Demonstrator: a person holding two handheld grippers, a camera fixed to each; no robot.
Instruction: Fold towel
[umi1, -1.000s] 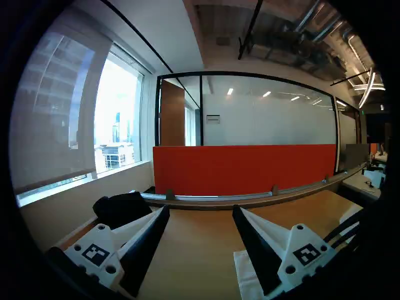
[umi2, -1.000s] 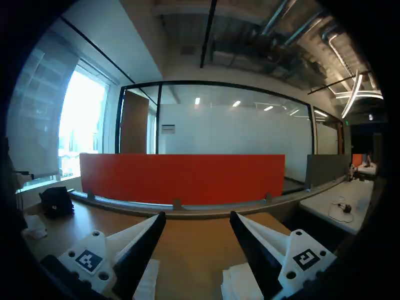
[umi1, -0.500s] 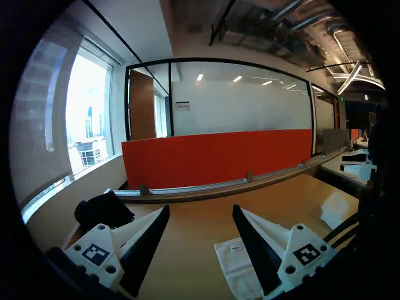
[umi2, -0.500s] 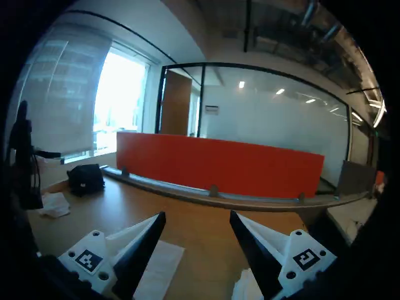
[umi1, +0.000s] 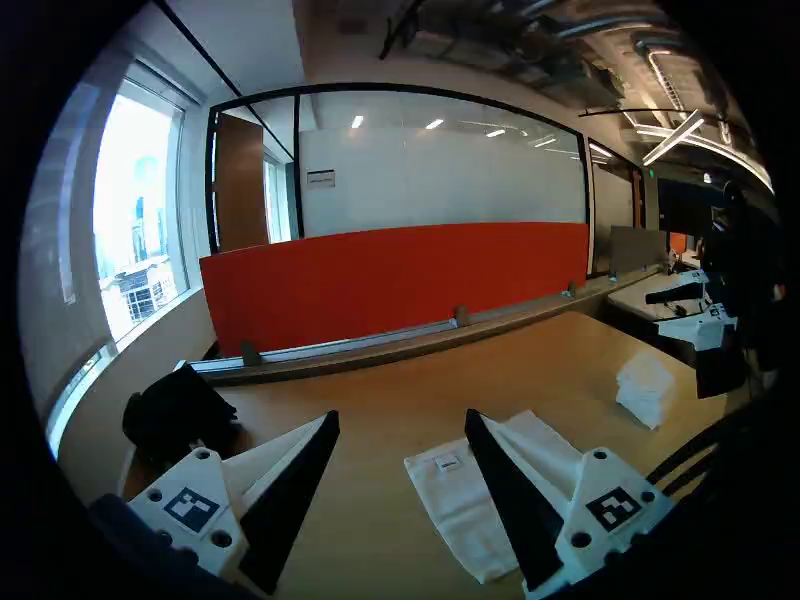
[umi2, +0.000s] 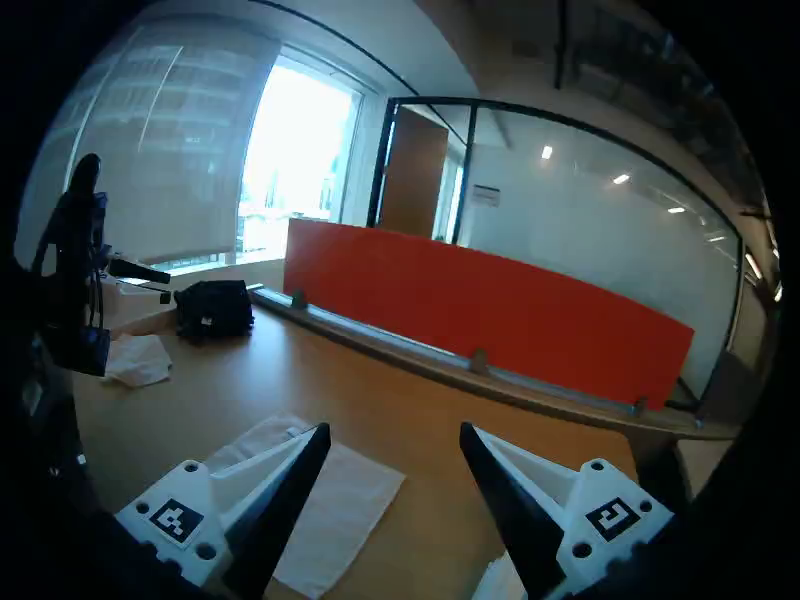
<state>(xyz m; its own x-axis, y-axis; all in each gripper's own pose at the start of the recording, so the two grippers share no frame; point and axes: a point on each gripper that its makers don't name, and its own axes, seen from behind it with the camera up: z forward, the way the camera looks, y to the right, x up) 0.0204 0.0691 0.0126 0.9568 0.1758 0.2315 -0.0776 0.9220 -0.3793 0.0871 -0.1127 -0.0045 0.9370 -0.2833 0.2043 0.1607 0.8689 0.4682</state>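
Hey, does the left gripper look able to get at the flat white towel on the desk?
Probably yes: the left gripper is open, the towel lies flat on the desk just ahead of its fingers, and nothing stands between them.

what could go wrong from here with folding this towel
1. The towel lies flat on the desk, and the open left tool and right tool hover above it. A pinch at a flat edge may slip or miss.
2. A folded stack sits off to one side of the towel, so a wide sweep might knock it.
3. Uneven corner grips could leave a skewed fold.
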